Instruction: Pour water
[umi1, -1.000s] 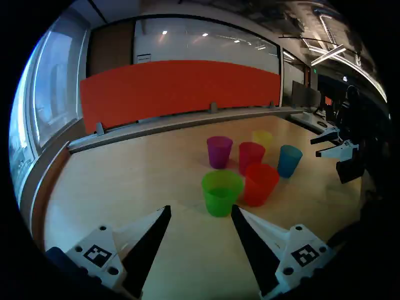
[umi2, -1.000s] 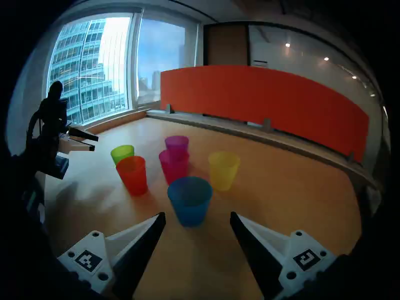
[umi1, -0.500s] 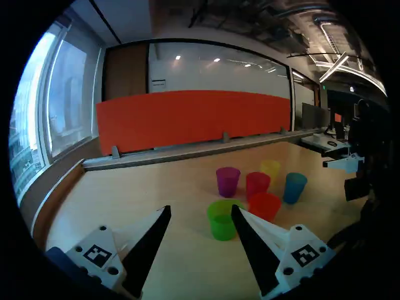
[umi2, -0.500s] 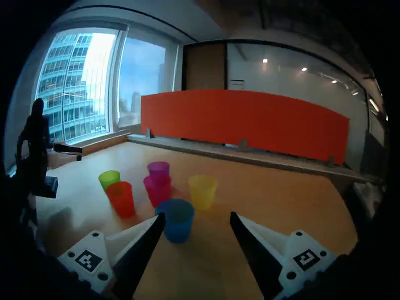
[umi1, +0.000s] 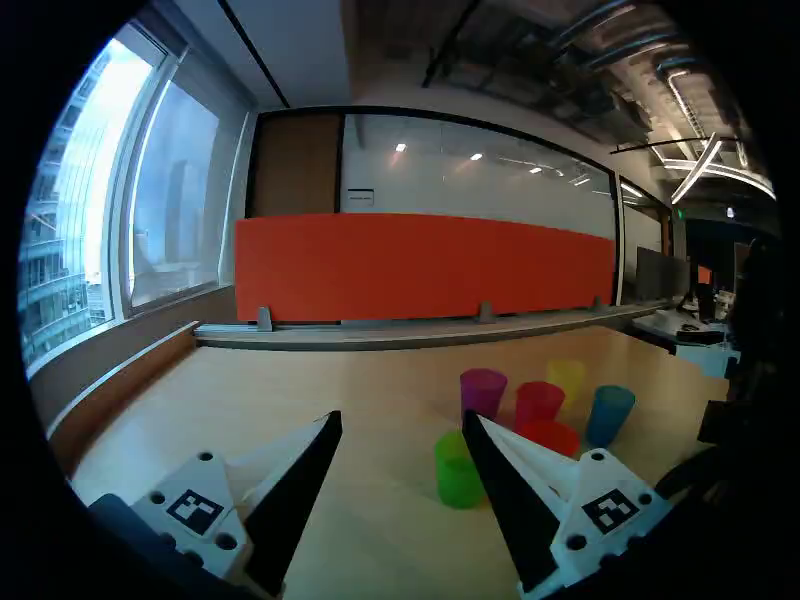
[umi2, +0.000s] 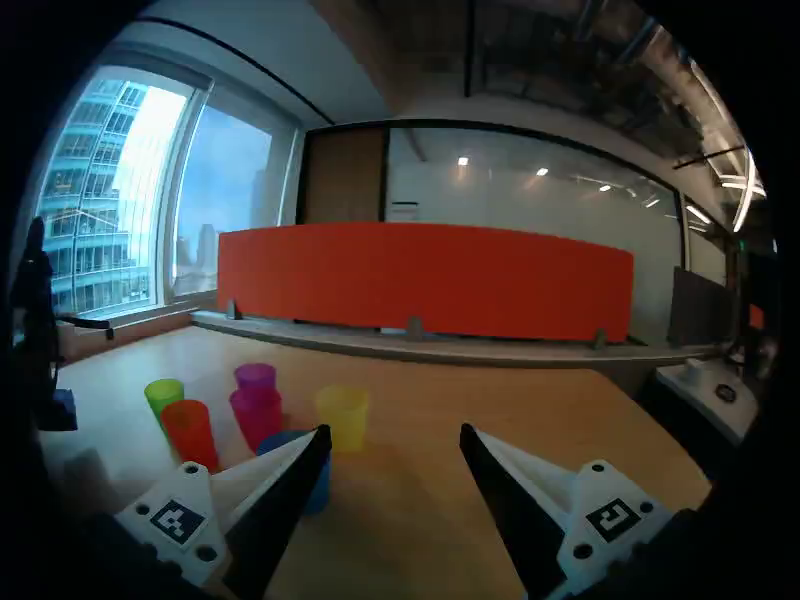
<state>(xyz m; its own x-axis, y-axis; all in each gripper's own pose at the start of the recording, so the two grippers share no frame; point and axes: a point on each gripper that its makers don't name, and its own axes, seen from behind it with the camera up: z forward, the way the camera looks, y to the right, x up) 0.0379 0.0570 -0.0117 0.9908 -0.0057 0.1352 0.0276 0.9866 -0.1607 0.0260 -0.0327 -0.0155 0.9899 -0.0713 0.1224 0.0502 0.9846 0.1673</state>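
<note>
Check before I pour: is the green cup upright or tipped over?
Upright: the green cup stands on its base on the table, open rim facing up. Whether it holds water cannot be told.

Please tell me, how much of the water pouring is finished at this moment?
Nothing looks poured yet. The green cup, the blue cup and their neighbours stand upright on the table; whether any holds water I cannot tell. In hand: nothing, since the left tongs and the right tongs are open and empty. Left to do: grasp a cup and pour.
</note>
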